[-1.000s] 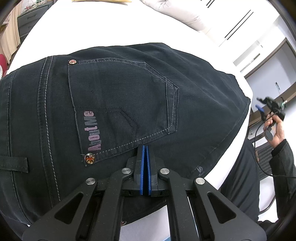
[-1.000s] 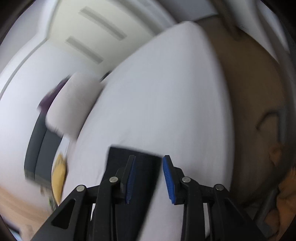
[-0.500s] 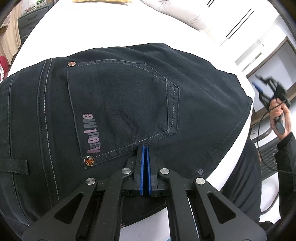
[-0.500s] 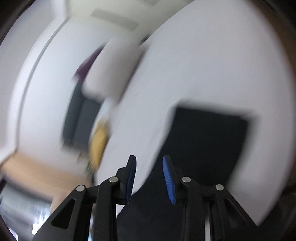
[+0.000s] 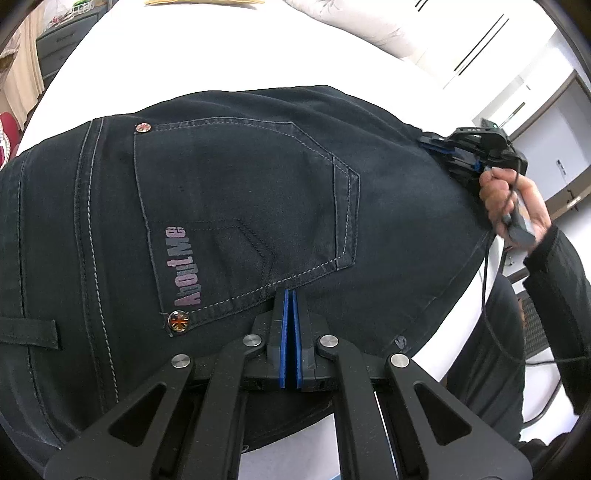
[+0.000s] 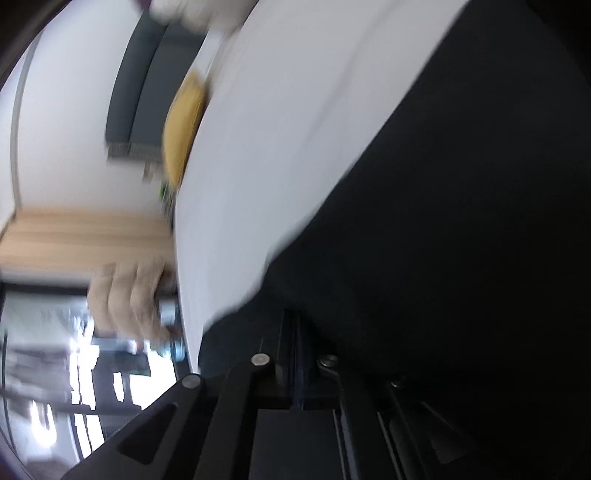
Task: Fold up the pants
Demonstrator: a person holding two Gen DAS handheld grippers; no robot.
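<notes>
The dark denim pants (image 5: pixel 258 206) lie spread across the white bed (image 5: pixel 221 48), a pale pillow (image 5: pixel 354 26) at its far edge.

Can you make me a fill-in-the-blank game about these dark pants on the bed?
1. The pants lie on a bed whose sheet is ____.
2. The purple letters are printed on a back ____.
3. The left gripper has pads coloured ____.
4. The right gripper is at the pants' edge, and a ____ holds its handle.

Missing words: white; pocket; blue; hand
</notes>
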